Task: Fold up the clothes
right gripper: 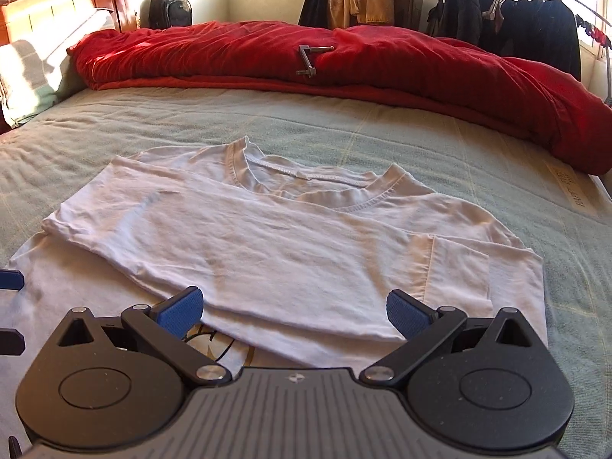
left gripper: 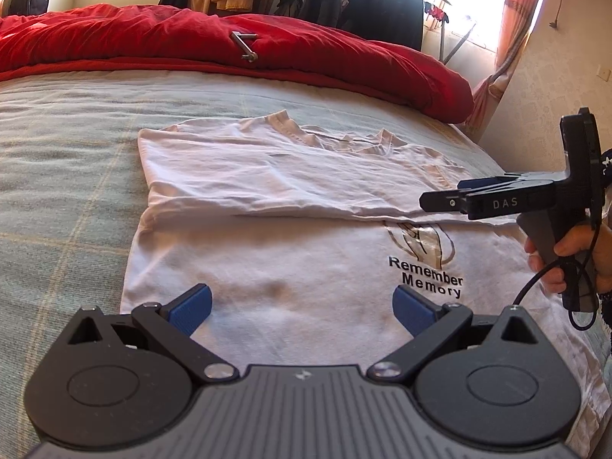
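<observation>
Left wrist: T-shirt (left gripper: 290,191) beneath spread fingers (left gripper: 191,311).

One T-shirt (right gripper: 267,237), two grippers (left gripper: 302,310) (right gripper: 292,308)

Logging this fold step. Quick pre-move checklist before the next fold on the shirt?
1. Left gripper open over the shirt: ok.
2. Right gripper open, nothing held: ok.
3. First fold laid across the shirt, folded edge fairly straight: ok.
4. Shirt fully on the bed, away from the red duvet: ok.
5. Cloth smooth: not ok, light wrinkles near the collar.
6. Hem aligned: cannot tell, hidden under the grippers.
</observation>
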The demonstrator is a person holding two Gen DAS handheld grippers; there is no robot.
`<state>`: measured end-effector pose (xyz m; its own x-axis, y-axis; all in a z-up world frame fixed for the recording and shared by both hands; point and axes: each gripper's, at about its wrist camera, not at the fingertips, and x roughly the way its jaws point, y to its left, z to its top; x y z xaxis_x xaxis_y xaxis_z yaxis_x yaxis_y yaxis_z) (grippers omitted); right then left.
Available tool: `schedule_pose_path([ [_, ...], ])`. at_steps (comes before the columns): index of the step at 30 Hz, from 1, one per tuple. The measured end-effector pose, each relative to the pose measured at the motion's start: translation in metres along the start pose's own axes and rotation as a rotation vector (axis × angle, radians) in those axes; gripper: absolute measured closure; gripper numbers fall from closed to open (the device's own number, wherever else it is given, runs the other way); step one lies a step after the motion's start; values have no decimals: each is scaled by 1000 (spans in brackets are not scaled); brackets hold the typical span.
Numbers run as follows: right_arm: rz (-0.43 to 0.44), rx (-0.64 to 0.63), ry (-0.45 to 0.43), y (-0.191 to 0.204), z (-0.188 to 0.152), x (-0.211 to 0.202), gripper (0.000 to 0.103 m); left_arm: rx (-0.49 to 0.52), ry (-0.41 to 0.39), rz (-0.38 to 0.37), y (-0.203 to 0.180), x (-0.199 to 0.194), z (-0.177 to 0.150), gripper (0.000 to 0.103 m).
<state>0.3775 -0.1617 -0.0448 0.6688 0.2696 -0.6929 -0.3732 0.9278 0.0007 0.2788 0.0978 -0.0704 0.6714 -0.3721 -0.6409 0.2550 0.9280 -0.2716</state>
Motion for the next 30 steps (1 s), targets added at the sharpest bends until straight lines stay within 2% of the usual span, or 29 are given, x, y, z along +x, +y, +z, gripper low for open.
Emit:
schedule_pose_path([
  [3, 3, 25, 45, -5, -3, 15, 0, 7, 2, 5, -1, 0, -1, 3],
  [6, 8, 51, 31, -9, -13, 14, 0, 9, 2, 6, -2, 0, -1, 3],
  [13, -8, 77, 43, -6, -29, -41, 0, 18, -1, -4, -5, -1, 0, 3],
  [20, -71, 70, 30, -1, -73, -113, 0, 46, -1, -13, -14, -1, -1, 3],
  [27, -115, 113, 67, 13, -128, -121, 0, 66, 3, -16, -20, -1, -3, 3],
  [30, -119, 153, 46, 14, -148, -118, 0, 74, 4, -20, -22, -1, -4, 3],
])
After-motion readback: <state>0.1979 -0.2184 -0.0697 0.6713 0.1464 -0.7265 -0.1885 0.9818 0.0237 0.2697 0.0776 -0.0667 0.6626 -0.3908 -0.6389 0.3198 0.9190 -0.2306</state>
